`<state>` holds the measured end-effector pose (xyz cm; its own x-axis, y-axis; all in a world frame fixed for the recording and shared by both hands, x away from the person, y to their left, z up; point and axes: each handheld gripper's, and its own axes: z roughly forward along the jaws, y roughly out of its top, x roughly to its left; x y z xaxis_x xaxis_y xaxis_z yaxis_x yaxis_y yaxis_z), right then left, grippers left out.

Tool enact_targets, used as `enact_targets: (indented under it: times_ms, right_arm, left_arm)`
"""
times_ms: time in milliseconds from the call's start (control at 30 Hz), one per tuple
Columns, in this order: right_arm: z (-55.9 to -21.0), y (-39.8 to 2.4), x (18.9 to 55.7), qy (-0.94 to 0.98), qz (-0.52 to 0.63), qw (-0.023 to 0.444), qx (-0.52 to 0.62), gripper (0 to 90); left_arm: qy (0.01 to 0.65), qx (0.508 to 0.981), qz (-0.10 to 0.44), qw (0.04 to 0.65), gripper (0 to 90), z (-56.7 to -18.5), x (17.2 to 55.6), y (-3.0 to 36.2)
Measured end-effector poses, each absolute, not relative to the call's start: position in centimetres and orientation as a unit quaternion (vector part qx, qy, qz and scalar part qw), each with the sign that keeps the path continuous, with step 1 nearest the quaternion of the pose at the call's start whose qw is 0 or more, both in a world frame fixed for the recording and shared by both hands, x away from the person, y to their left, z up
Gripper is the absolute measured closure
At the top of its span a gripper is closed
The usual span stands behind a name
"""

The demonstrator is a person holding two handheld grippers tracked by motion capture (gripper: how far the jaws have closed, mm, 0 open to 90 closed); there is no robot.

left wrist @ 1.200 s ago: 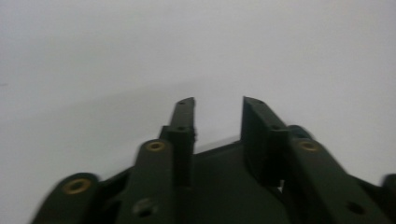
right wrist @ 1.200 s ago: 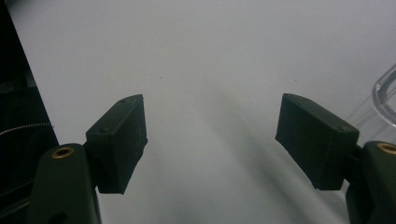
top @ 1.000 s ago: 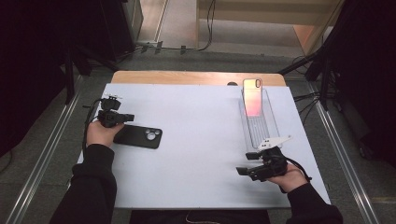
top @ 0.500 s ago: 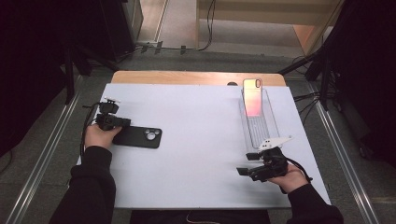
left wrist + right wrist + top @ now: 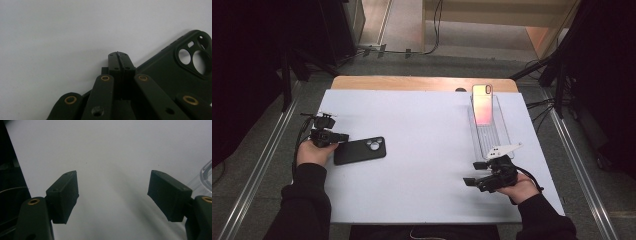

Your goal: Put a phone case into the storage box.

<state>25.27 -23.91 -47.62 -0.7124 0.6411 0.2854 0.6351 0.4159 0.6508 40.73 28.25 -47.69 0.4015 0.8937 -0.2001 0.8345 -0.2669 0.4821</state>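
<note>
Phone case (image 5: 359, 150), black and camera-holes up, lies on the white table (image 5: 422, 160) just beside your left gripper (image 5: 119, 55), whose jaws are pressed together with nothing between them, tips at the case's near edge. Your right gripper (image 5: 112, 192) holds its jaws apart over bare table, near the clear tray (image 5: 490, 131) where a pink phone (image 5: 482, 104) leans.

White table (image 5: 422, 130) bears black phone case (image 5: 360, 150) and clear tray (image 5: 503, 134).
</note>
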Motion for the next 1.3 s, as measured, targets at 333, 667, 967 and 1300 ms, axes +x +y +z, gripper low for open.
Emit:
enact_targets:
  times_ms: [333,667,967,1300]
  right_arm:
    - [-47.6,-23.5,25.8,0.845,0.384,0.001,0.372,22.6]
    - [-47.6,-23.2,26.1,0.847,0.383,0.000,0.368,22.6]
    - [-47.6,-23.3,26.1,0.847,0.383,0.001,0.368,22.6]
    - [-47.6,-23.4,25.9,0.845,0.384,0.004,0.371,22.6]
  left_arm:
    - [0.527,0.809,0.038,0.258,89.9,-47.6,38.7,27.3]
    - [0.509,0.823,0.020,0.253,89.8,-47.6,37.4,25.8]
    - [0.508,0.808,0.008,0.300,70.2,-46.5,37.3,25.9]
    - [0.454,0.813,-0.010,0.365,49.1,-44.5,35.0,24.0]
